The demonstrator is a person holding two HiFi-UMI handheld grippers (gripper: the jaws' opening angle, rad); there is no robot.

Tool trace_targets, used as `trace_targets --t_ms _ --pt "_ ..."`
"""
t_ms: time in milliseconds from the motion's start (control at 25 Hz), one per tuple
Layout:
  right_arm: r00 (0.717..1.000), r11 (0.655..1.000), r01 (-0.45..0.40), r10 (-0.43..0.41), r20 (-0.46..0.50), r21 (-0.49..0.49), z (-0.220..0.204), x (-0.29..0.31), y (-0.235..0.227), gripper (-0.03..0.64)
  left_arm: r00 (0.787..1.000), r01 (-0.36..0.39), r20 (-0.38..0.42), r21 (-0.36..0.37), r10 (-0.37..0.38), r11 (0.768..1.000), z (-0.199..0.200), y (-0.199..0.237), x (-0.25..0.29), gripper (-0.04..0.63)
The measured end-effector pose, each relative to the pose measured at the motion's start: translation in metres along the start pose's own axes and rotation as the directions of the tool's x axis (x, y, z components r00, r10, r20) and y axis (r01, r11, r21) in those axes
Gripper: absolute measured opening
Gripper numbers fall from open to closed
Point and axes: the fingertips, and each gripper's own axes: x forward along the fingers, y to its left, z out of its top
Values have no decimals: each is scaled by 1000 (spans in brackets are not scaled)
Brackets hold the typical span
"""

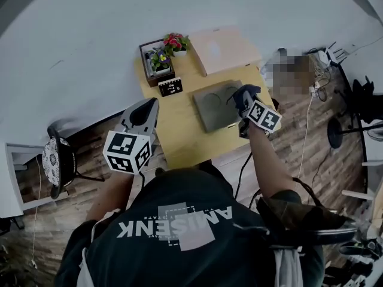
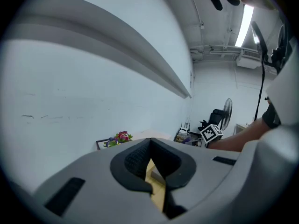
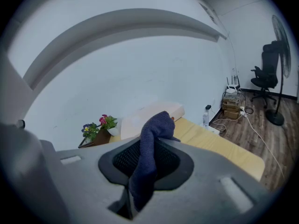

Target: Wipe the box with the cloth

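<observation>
A pale flat box (image 1: 222,49) lies at the back right of the yellow table (image 1: 185,136); in the right gripper view the box (image 3: 156,112) shows just beyond the jaws. My right gripper (image 1: 239,98) hovers over a grey mat (image 1: 210,107), shut on a dark blue cloth (image 1: 245,92). The cloth (image 3: 156,122) bulges out past the right gripper (image 3: 156,138) and hangs down between its pads. My left gripper (image 1: 148,105) is at the table's left edge. The left gripper (image 2: 150,142) is shut with nothing in it, well away from the box.
A wooden tray of flowers (image 1: 161,57) and a small marker card (image 1: 171,86) stand at the table's back left. A chair (image 1: 57,160) is on the floor to the left. Cables, a bottle (image 3: 206,115), an office chair (image 3: 265,76) and a fan (image 3: 280,55) are to the right.
</observation>
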Motion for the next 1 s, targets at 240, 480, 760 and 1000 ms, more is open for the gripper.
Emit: trace_targets --t_ms 240,480,760,1000 --pt "994 984 -57 41 -98 -168 23 45 -38 71 993 -115 -37 3 115 993 -5 -19 22 0" --pt "980 942 -134 80 -183 -307 19 87 -48 71 973 -216 -85 -17 214 976 -22 -26 27 0" --pt "963 925 -125 26 -270 -358 -12 109 -50 71 963 -255 -104 -38 250 966 -33 -26 15 0" --pt "959 905 -76 -49 -279 -419 -16 111 -45 71 957 -280 -102 -63 273 958 -39 -4 -14 0"
